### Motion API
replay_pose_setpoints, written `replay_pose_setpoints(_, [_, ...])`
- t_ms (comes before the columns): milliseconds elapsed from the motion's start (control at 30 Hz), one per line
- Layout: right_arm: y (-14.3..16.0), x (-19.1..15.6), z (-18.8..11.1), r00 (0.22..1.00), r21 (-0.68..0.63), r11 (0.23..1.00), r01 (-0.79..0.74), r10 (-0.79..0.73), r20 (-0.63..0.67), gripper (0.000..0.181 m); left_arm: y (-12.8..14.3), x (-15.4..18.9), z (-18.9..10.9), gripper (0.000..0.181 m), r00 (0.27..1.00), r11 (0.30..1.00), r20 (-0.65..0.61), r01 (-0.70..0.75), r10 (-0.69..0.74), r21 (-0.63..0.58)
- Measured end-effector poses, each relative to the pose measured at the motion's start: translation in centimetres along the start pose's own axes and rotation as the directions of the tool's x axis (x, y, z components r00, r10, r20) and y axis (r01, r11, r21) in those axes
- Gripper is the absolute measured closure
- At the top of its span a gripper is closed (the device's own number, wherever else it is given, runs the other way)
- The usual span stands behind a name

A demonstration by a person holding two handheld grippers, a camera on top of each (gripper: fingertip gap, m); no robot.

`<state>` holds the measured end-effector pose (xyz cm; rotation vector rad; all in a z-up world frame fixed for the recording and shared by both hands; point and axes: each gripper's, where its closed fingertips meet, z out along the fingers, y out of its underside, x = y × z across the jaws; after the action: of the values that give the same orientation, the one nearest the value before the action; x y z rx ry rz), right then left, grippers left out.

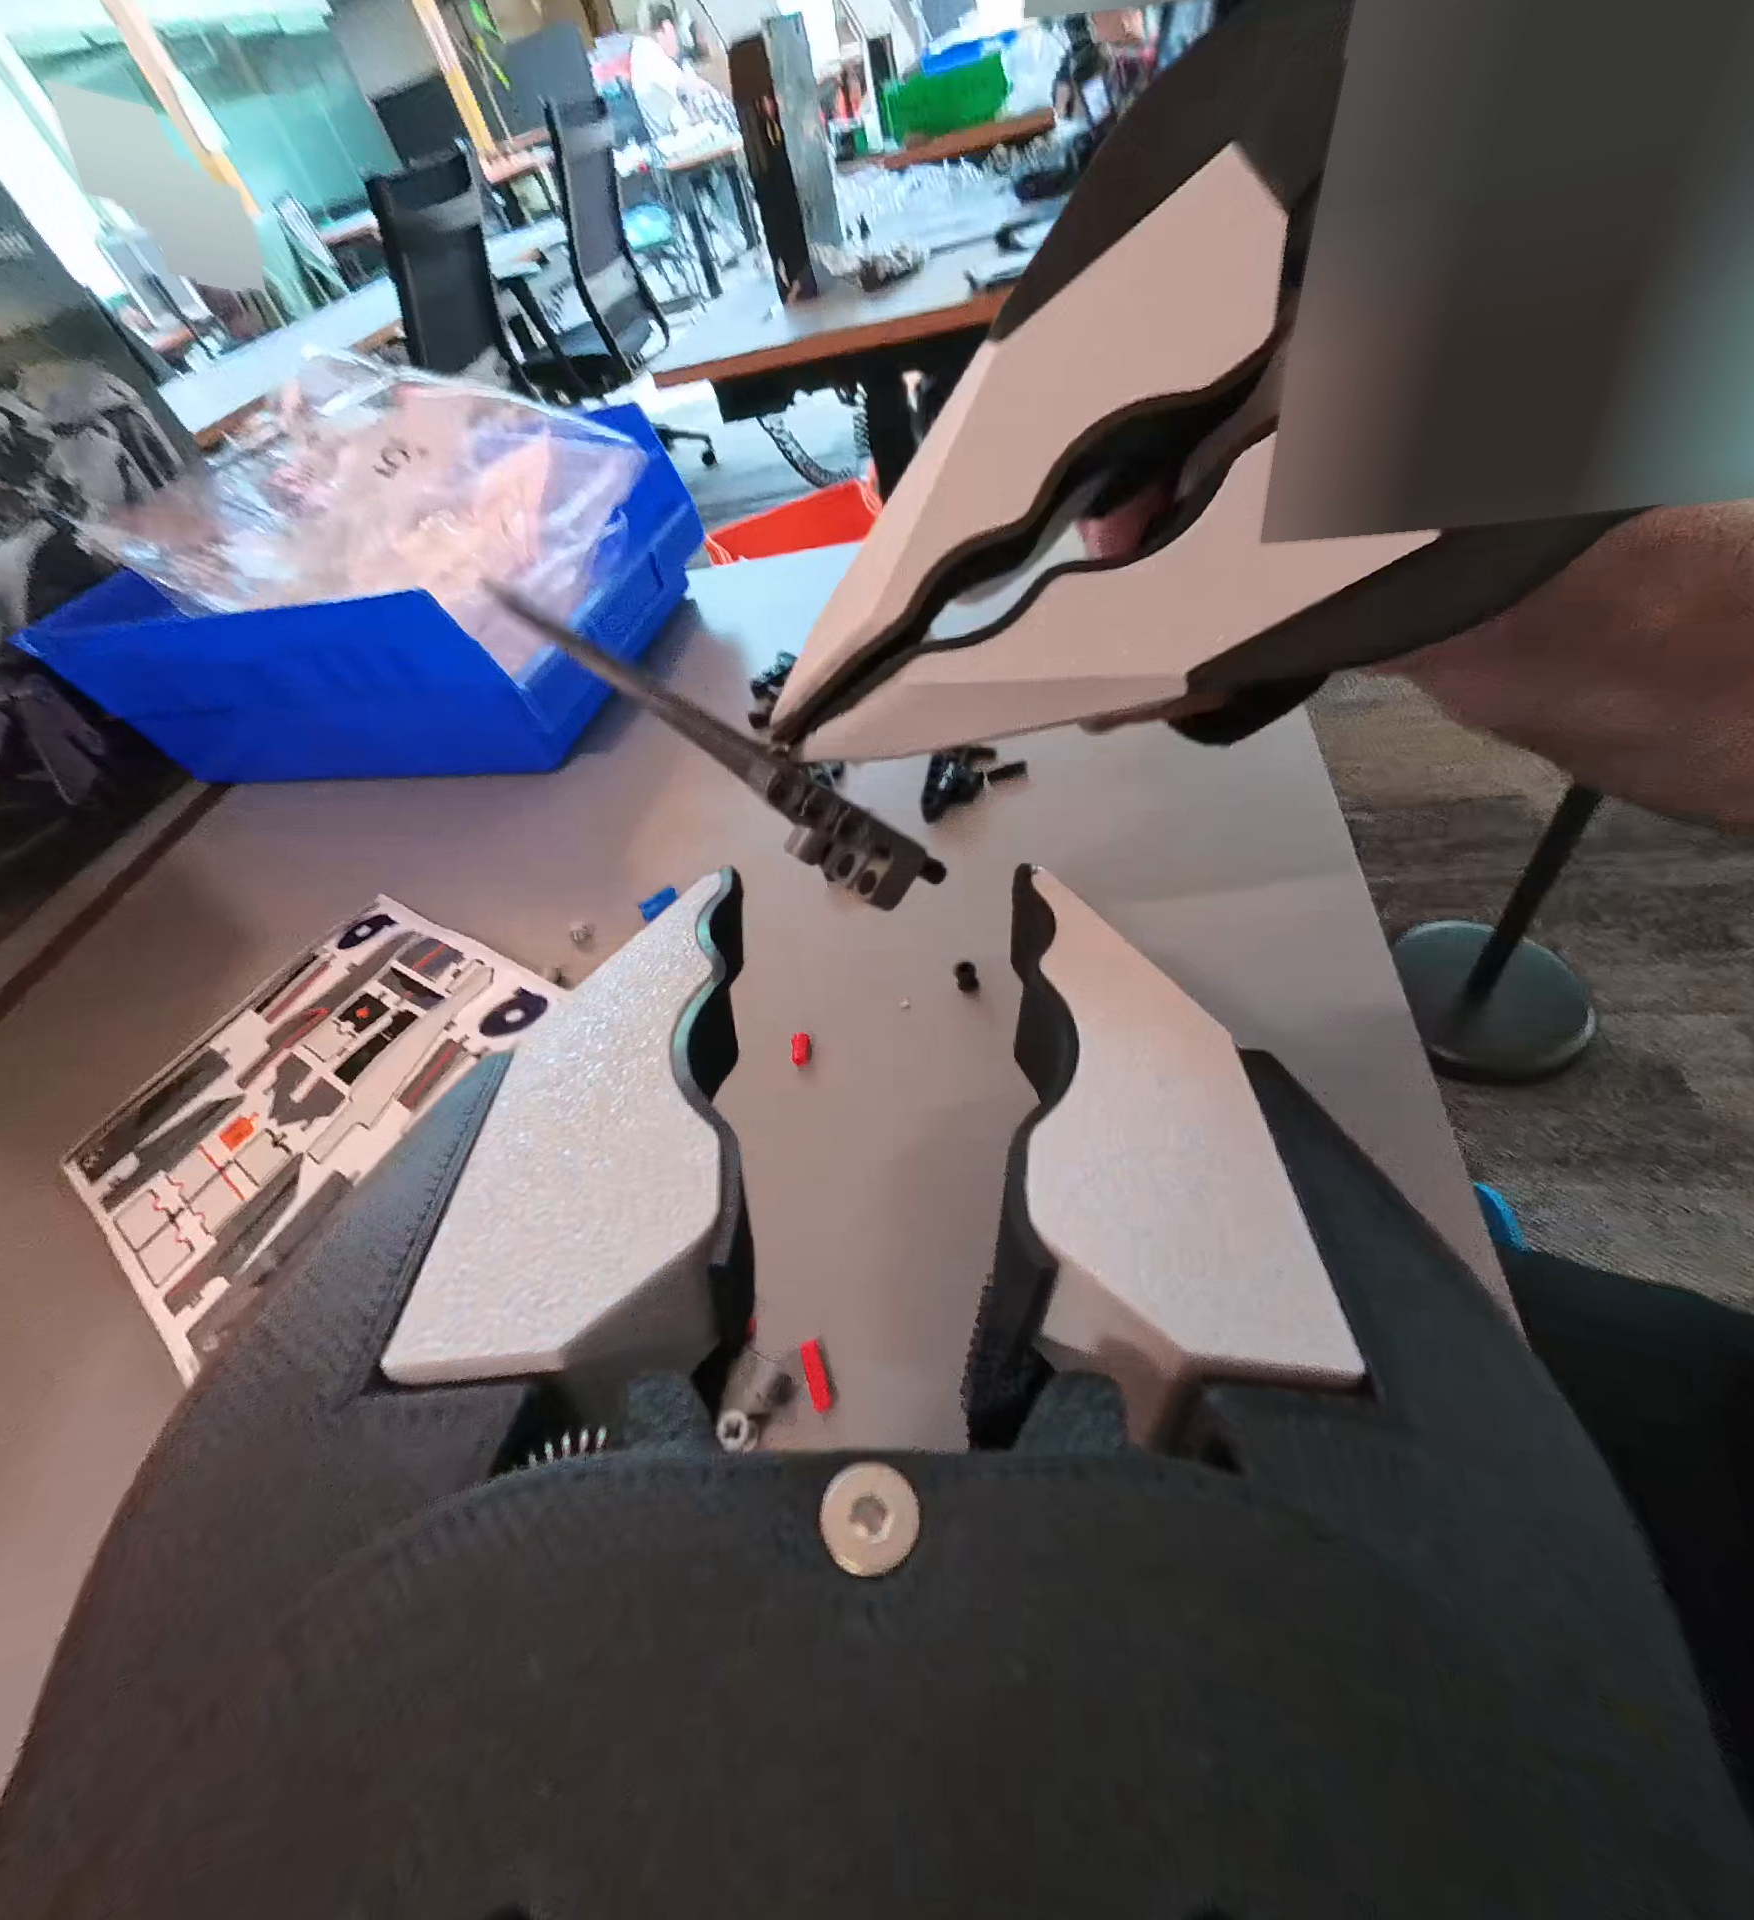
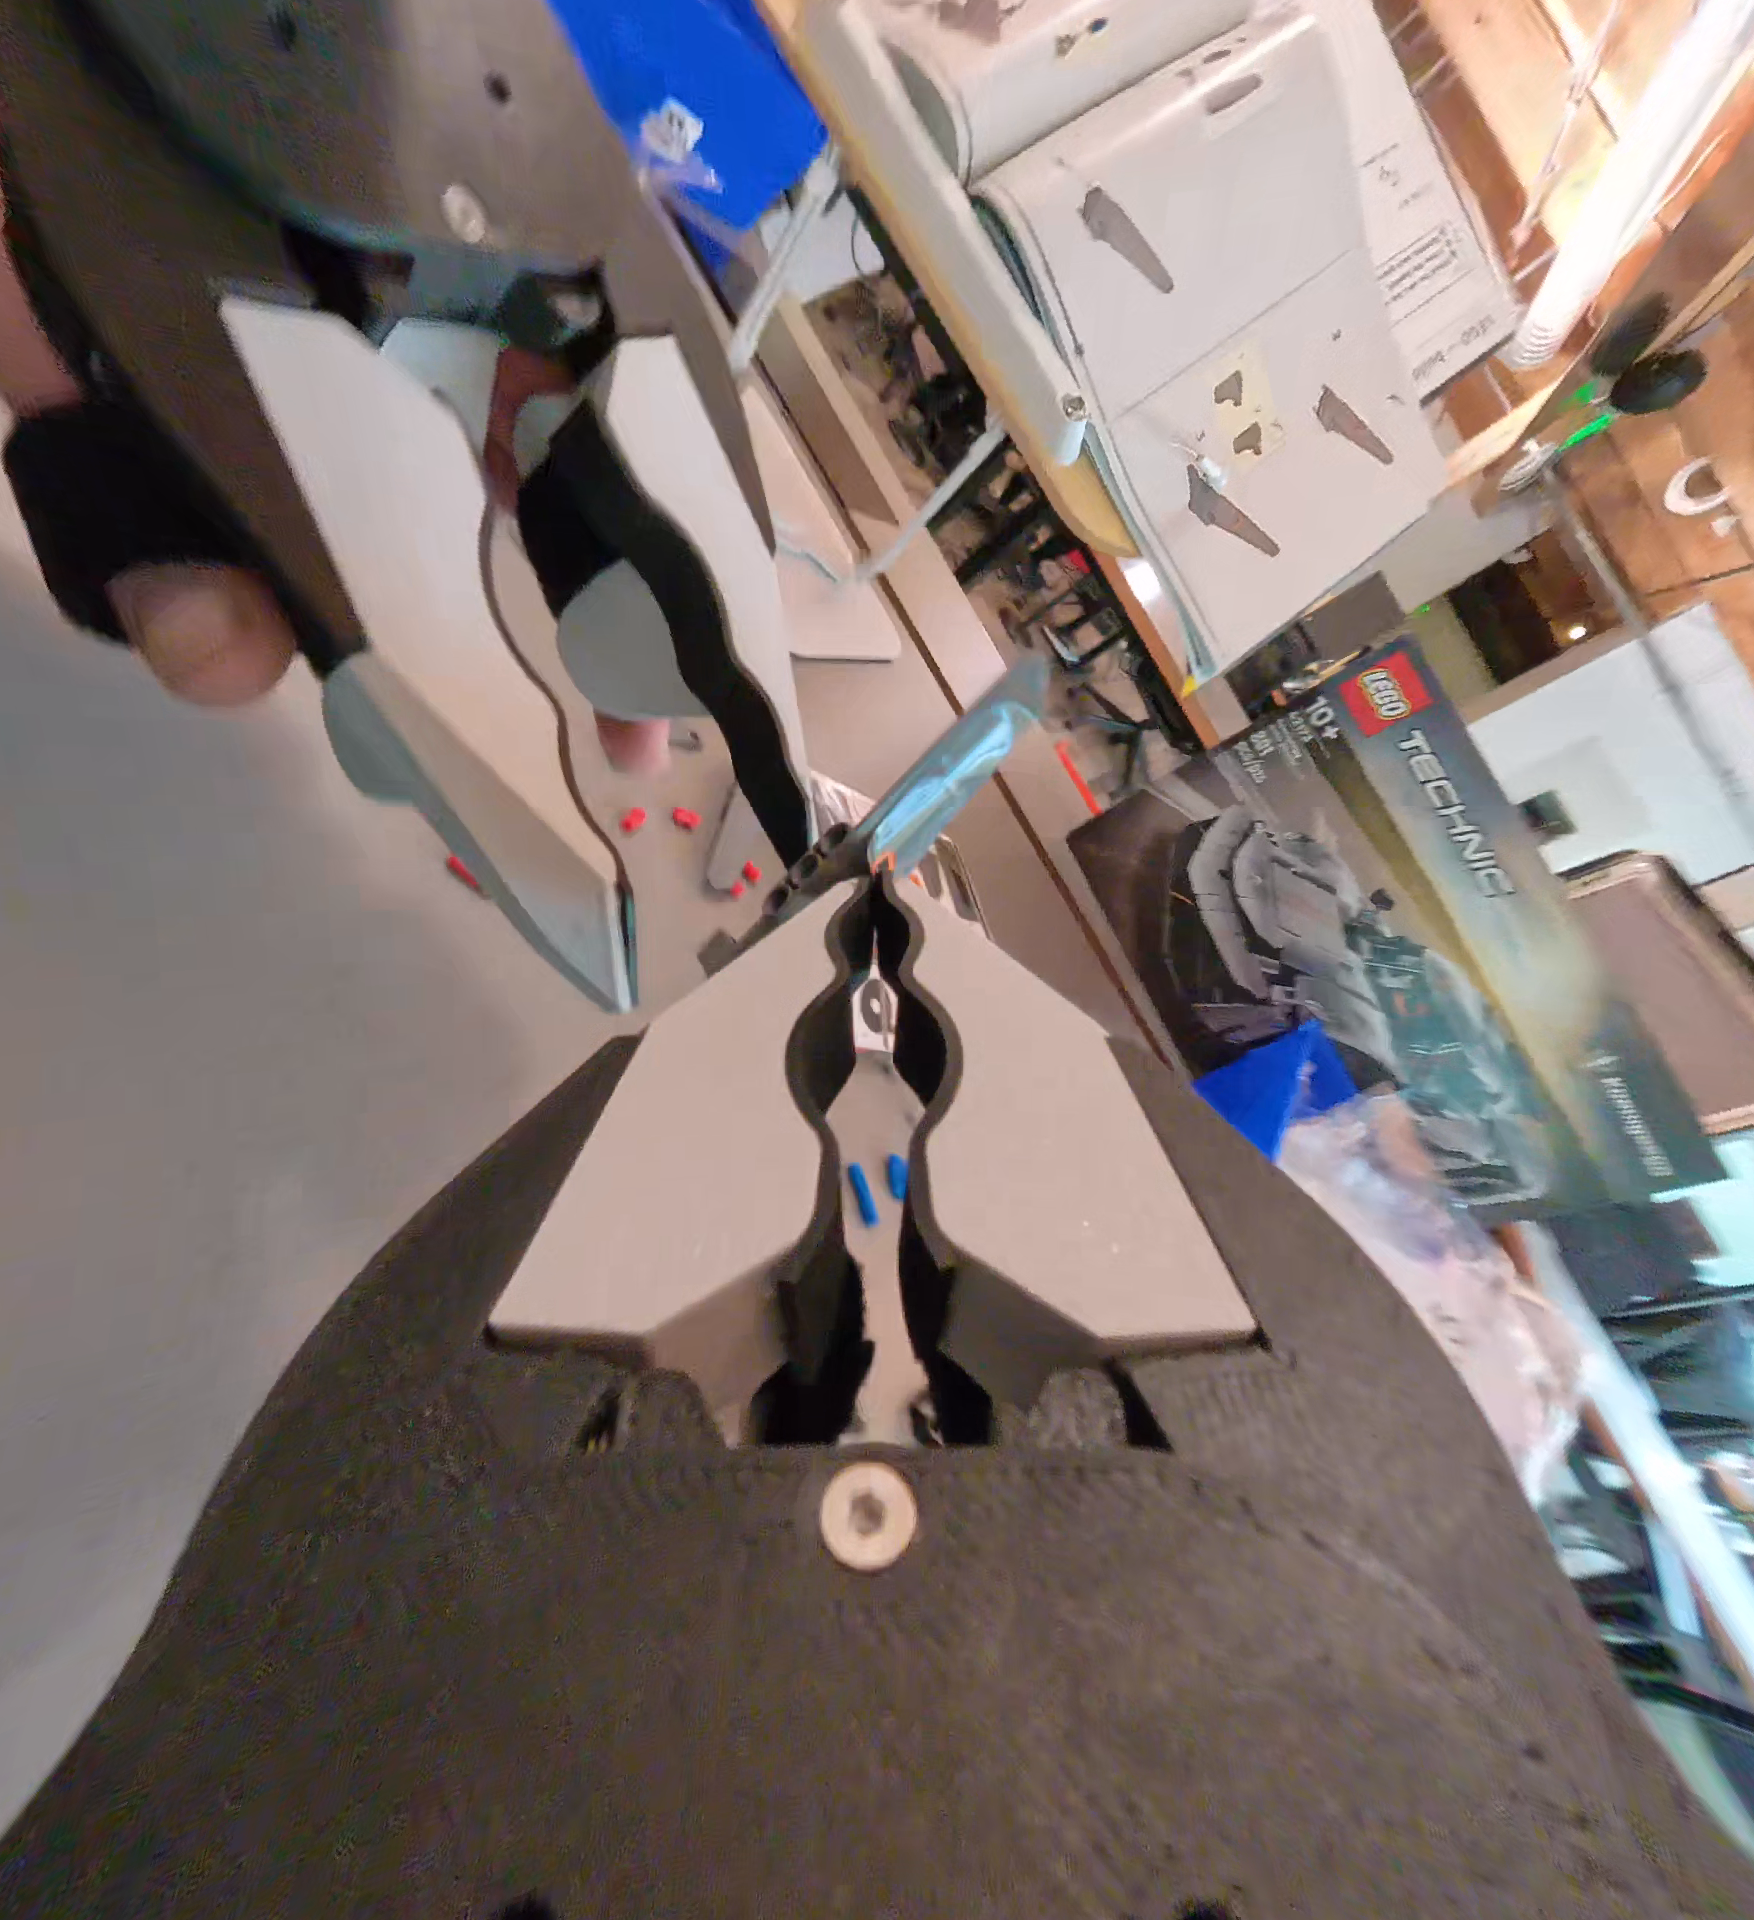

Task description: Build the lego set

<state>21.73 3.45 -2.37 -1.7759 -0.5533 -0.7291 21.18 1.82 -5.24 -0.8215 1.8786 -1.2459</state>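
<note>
My right gripper (image 2: 878, 883) is shut on a small lego assembly: a grey beam with holes (image 2: 808, 864) joined to a long thin dark blade (image 2: 956, 769). In the left wrist view the right gripper (image 1: 785, 740) comes in from the upper right and holds the beam (image 1: 852, 847) and blade (image 1: 634, 686) in the air above the grey table (image 1: 437, 862). My left gripper (image 1: 878, 894) is open and empty, its fingertips just short of the beam. It also shows in the right wrist view (image 2: 712, 920), upper left, held by a hand.
A sticker sheet (image 1: 312, 1091) lies at the left. A blue bin (image 1: 333, 696) holds plastic bags. Red pins (image 1: 800, 1047), a black pin (image 1: 966, 977), black parts (image 1: 956, 779) and blue pins (image 2: 857, 1190) lie loose. The set's box (image 2: 1424, 831) stands beyond. The table's right edge is close. The grippers are tip to tip, or close to it. About 11 cm separates my left fingertips from the black pin (image 1: 966, 977).
</note>
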Motion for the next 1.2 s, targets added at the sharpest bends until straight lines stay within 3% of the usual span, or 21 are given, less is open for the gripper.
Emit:
replay_pose_setpoints(300, [-0.8, -0.6, 1.8, 0.985, 0.051, 0.987, -0.152, 0.148, 0.089, 0.181, -0.3, -1.8, -0.2, 0.142, 0.996, 1.0, 0.094, -0.009, 0.006, 0.03])
replay_pose_setpoints(600, [-1.3, -0.7, 2.4, 0.983, 0.058, 0.986, -0.158, 0.152, 0.105, 0.181, -0.2, -3.2, -0.8, 0.165, 0.992, 0.998, 0.118, 0.025, -0.032, 0.062])
replay_pose_setpoints(767, [-1.3, -0.8, 2.5, 0.992, 0.042, 0.994, -0.105, 0.102, 0.073, 0.181, -0.1, -3.8, -1.0, 0.176, 0.992, 0.996, 0.119, 0.041, -0.05, 0.08])
replay_pose_setpoints(1200, [-1.5, -0.7, 2.7, 0.999, -0.039, 0.999, 0.037, -0.038, -0.017, 0.181, -0.1, -4.5, -1.2, 0.177, 0.989, 0.995, 0.132, 0.058, -0.069, 0.084])
